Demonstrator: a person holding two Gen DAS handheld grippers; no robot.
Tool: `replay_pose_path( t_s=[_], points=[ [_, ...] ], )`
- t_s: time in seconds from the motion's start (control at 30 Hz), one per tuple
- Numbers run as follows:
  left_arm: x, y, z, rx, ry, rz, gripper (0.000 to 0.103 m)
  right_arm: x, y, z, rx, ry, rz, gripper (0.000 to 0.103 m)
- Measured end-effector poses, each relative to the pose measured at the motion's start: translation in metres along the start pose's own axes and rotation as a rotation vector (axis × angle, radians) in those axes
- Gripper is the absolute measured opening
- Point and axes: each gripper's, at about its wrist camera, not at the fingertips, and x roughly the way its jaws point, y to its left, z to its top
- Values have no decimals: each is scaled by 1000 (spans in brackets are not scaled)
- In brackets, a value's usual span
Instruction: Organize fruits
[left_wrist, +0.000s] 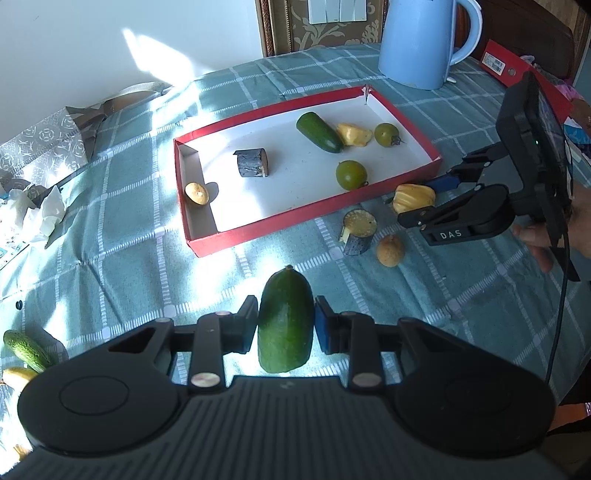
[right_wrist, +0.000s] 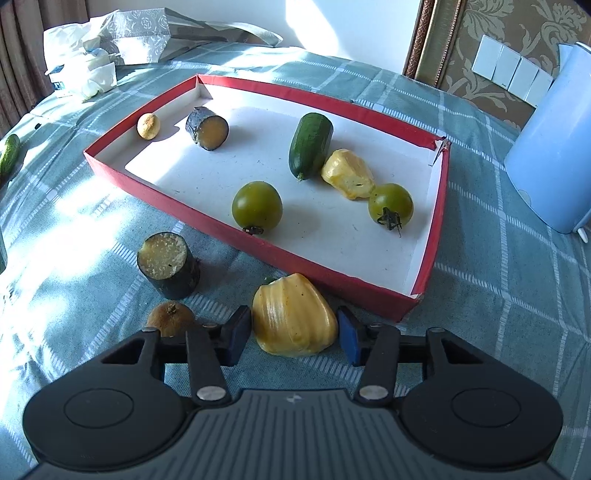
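Crowding yellow fruit (right_wrist: 293, 319): dark stub (right_wrist: 168, 265), brown fruit (right_wrist: 170, 318), red tray (right_wrist: 258, 248) wall.

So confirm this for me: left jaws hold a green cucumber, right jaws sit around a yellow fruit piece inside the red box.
Not quite. The left gripper does hold the green cucumber, but the yellow fruit piece between the jaws of the right gripper lies on the tablecloth, just outside the red box, not inside it. The right wrist view shows this.
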Motion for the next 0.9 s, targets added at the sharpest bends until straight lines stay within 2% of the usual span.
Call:
replay_pose_path(
  t_s=[0.27,0.63,0.9],
  points=[
    [-2,2,2,-8,-16,0,29,-5,2,-1,8,-9,-19,47],
    [-4,11,7,-50,-38,0,29,-62,0,-23,121,-74,-35,47],
    [-1,15,13,-102,-44,31,29,-95,1,-37,222,-116,-60,47]
  ],
)
